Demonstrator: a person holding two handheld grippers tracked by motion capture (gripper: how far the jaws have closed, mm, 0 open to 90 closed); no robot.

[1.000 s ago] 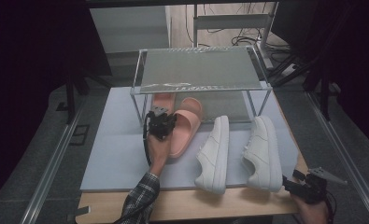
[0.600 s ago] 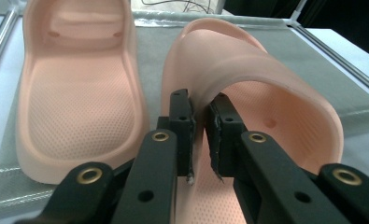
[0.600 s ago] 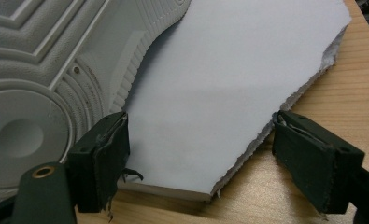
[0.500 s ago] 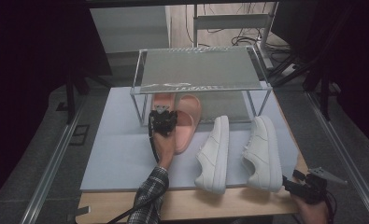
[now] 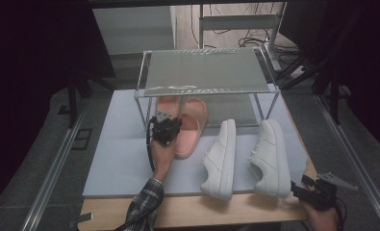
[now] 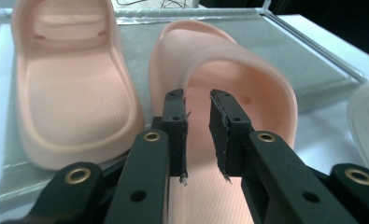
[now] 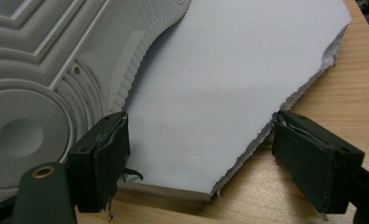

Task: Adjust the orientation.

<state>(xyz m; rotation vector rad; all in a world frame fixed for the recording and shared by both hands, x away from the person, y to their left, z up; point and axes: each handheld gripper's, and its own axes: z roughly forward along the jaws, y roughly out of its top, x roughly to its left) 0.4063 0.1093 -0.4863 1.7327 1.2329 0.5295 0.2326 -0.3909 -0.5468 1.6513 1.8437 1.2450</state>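
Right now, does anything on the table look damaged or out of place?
The pale mat's near right corner is torn off raggedly, baring the wooden table beside the right claw. The right white sneaker lies on its side, sole showing. Otherwise nothing stands out.

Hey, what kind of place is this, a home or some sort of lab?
Probably a lab or test bench: shoes laid out on a foam mat over a wooden table, loose cables on the floor, and dark surroundings.
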